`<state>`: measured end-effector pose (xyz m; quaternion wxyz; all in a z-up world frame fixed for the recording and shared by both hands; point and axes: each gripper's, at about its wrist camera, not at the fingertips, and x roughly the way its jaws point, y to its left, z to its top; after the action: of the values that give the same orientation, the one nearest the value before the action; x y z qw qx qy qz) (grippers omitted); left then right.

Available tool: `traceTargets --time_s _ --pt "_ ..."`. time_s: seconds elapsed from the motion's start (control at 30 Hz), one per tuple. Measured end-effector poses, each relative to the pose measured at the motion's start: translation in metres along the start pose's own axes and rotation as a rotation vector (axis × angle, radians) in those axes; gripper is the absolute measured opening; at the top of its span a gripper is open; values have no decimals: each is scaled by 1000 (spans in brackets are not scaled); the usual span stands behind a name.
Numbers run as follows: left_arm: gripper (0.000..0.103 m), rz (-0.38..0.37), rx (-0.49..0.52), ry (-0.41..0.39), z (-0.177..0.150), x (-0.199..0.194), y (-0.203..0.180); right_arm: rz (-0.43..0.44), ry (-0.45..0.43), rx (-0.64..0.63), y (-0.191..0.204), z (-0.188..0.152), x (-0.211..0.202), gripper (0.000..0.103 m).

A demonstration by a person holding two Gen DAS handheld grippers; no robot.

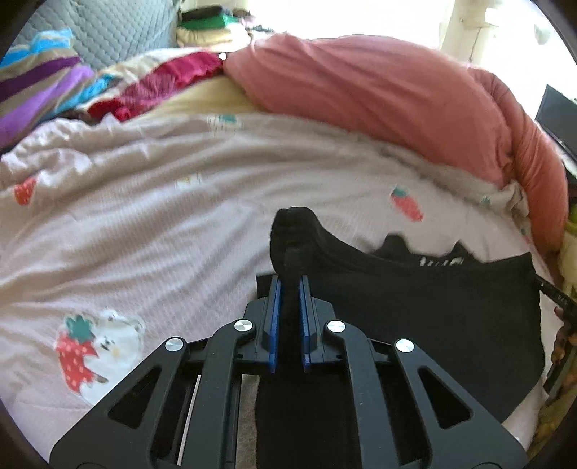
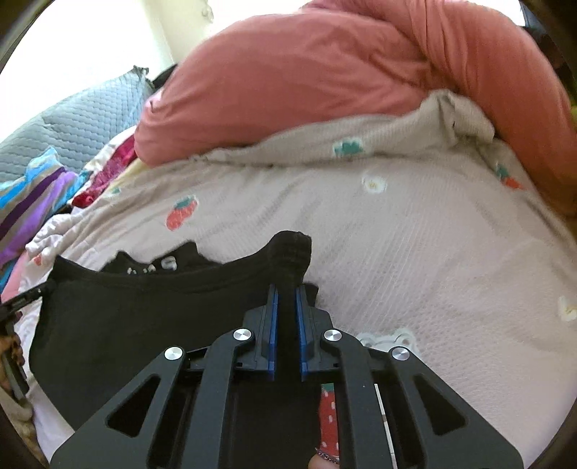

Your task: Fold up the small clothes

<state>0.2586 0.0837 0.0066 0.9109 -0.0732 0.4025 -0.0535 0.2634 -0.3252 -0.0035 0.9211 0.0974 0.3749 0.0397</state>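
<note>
A small black garment (image 1: 432,310) with white print near its neck lies spread on the bed; it also shows in the right wrist view (image 2: 137,317). My left gripper (image 1: 289,285) is shut on a bunched corner of it, at the garment's left side. My right gripper (image 2: 286,294) is shut on the opposite bunched corner, at the garment's right side. Both corners stick up past the blue finger pads (image 1: 274,317). The cloth hangs stretched between the two grippers, lifted a little above the bedcover.
The bed has a pale pink cover (image 1: 162,216) with strawberry prints. A large salmon pillow (image 1: 378,101) lies at the back. Striped and red cloths (image 1: 54,90) and a grey quilted cushion (image 1: 108,32) sit at the back left. A dark screen (image 1: 557,115) stands at far right.
</note>
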Motion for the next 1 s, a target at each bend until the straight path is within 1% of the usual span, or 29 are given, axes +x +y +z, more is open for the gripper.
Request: traceTargets --time_s 0.1,0.17,0.27,0.33,0.4,0.43,0.5,0.67,0.7,0.8,0.87,1.0 --pt "4 26 16 -21 7 -1 -3 -1 -10 28 -5 7 3 8" --pt "4 36 16 -21 7 6 -2 -13 16 39 -8 5 13 8" --pt "4 47 -17 19 -1 19 6 -43 89 58 -12 -5 34 8" --pt "5 63 -31 47 -10 28 12 -66 96 49 -12 -11 38 9" --pt "7 91 -26 58 -15 33 13 -88 88 40 -11 -15 37 11" --pt "12 99 -26 61 -17 34 14 -99 89 37 -10 -15 37 12" --pt "19 115 -36 58 -21 34 15 -137 89 21 -7 -16 36 18" --pt "22 125 -24 60 -25 27 14 -179 83 -7 -2 -20 30 26" --pt "22 126 -22 60 -25 26 14 -184 82 -10 -2 -20 28 31" --pt "22 122 -16 58 -26 20 11 -181 75 -12 0 -23 19 38" --pt "28 122 -9 52 -27 14 8 -176 69 -12 1 -24 11 44" --pt "29 111 -7 37 -29 3 4 -159 55 -18 5 -28 -4 47"
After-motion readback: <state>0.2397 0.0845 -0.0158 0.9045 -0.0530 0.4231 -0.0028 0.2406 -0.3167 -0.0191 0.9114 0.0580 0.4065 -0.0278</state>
